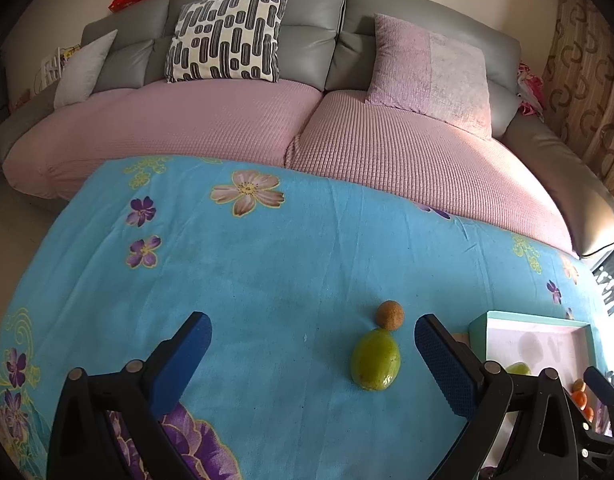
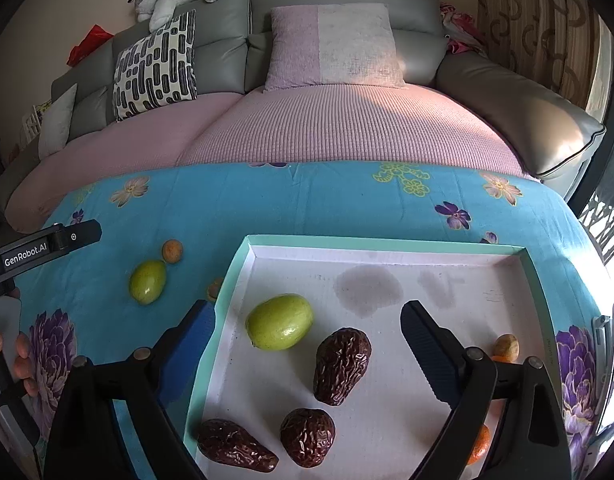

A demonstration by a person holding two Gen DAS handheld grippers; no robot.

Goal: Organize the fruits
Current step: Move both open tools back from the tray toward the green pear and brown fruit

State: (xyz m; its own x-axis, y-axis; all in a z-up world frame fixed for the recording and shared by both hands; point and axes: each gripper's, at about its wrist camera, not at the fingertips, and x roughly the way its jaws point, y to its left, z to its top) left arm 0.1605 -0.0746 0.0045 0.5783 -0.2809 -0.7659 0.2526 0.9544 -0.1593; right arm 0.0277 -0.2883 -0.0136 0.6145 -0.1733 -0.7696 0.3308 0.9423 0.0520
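Observation:
A green fruit [image 1: 375, 360] lies on the blue floral cloth [image 1: 247, 272] with a small brown round fruit [image 1: 390, 314] touching its far end. My left gripper [image 1: 313, 348] stands open above the cloth, the green fruit just inside its right finger. In the right wrist view the same pair lies left of the tray: green fruit [image 2: 147, 282], brown fruit [image 2: 172, 251]. My right gripper [image 2: 307, 334] hangs open over the mint-rimmed white tray [image 2: 387, 242], which holds a green fruit [image 2: 280, 322], three wrinkled dark dates [image 2: 342, 365], a small brown fruit [image 2: 506, 347] and orange fruits [image 2: 479, 446].
A small brown fruit [image 2: 215, 288] lies on the cloth against the tray's left rim. A hand [image 2: 11, 356] holds the left gripper's handle at the left edge. Behind the table stands a sofa [image 1: 347, 140] with a pink cover and cushions. Curtains [image 2: 539, 20] hang at the right.

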